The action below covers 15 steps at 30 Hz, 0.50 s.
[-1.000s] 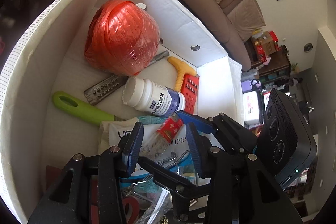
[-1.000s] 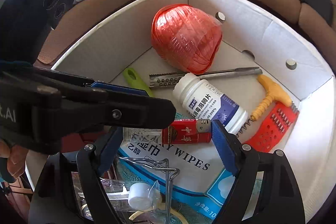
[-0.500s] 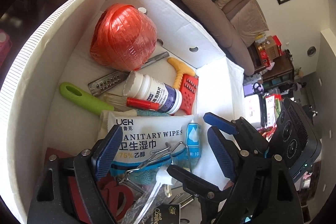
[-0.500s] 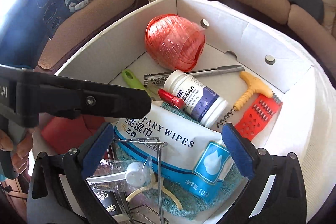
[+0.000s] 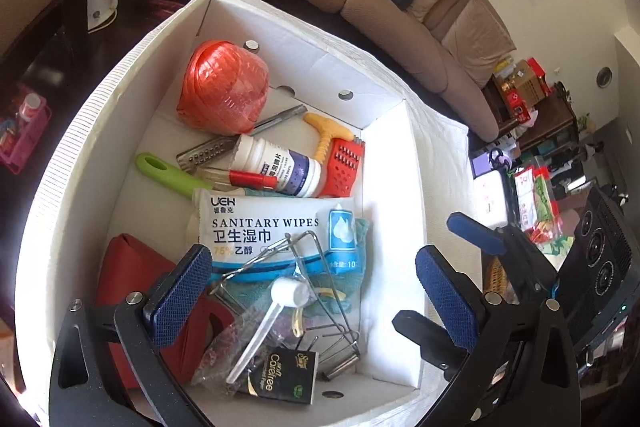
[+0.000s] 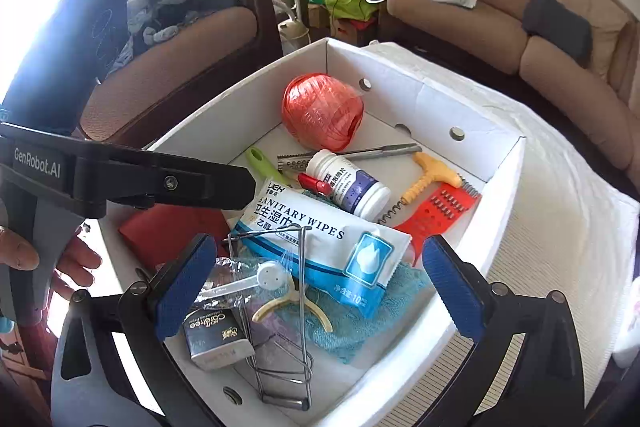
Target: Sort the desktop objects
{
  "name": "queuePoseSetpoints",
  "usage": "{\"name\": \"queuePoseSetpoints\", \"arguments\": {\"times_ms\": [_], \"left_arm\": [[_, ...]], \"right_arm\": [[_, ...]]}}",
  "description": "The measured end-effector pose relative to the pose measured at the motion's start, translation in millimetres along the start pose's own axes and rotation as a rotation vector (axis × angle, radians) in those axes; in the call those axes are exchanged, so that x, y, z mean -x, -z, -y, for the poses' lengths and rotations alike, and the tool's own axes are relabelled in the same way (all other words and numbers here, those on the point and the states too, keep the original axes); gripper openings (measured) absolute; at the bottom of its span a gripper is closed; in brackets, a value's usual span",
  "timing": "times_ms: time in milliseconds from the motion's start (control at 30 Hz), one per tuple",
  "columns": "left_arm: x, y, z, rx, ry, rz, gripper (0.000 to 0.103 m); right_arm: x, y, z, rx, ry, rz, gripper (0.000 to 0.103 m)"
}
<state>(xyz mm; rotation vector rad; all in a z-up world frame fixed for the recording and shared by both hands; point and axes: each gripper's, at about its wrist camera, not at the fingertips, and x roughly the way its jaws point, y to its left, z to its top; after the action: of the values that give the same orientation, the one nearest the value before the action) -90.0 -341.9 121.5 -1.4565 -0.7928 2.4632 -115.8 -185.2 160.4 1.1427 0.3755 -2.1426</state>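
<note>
A white box [image 5: 400, 163] [image 6: 496, 187] holds several objects. A red lighter [image 5: 252, 180] [image 6: 314, 183] lies against a white pill bottle [image 5: 280, 163] [image 6: 352, 185], above a sanitary wipes pack [image 5: 272, 227] [image 6: 320, 239]. An orange twine ball [image 5: 222, 91] [image 6: 322, 111] sits at the far corner. My left gripper [image 5: 314, 291] is open and empty above the box's near end. My right gripper [image 6: 320, 283] is open and empty above the box too. The left gripper's body [image 6: 120, 179] shows at the left of the right wrist view.
The box also holds a red grater [image 5: 344, 163], a green-handled tool [image 5: 168, 173], a metal file [image 5: 240, 139], a wire rack [image 6: 276, 307], a teal cloth [image 6: 360, 319], a red pouch [image 5: 128, 275], a dark packet [image 5: 286, 373]. Sofas [image 5: 400, 19] and cluttered furniture surround the white-covered table [image 6: 560, 227].
Both grippers opened, the lighter dropped beside the pill bottle. Both grippers then pulled back and up away from the box contents.
</note>
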Motion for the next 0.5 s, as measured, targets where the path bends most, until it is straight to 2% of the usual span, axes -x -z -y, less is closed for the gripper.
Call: {"name": "queuePoseSetpoints", "arguments": {"times_ms": [167,233,400,467,500], "left_arm": [[14.3,20.4,41.8,-0.088,-0.070,0.045,0.103],[16.4,29.9,60.5,-0.116,-0.097,0.060,0.103],[8.9,55.8,112.6,-0.203,-0.162,0.080,0.103],[3.2,67.6,135.0,-0.250,-0.186,0.092,0.103],[0.3,74.2,146.7,-0.270,-0.196,0.100,0.103]], "right_arm": [[46.9,23.9,19.5,-0.048,0.028,0.042,0.103],[53.9,29.7,25.1,-0.062,0.035,0.046,0.103],[89.0,65.7,56.9,-0.138,0.078,0.067,0.103],[107.8,89.7,79.2,-0.189,0.107,0.075,0.103],[107.8,89.7,79.2,-0.189,0.107,0.075,0.103]]}}
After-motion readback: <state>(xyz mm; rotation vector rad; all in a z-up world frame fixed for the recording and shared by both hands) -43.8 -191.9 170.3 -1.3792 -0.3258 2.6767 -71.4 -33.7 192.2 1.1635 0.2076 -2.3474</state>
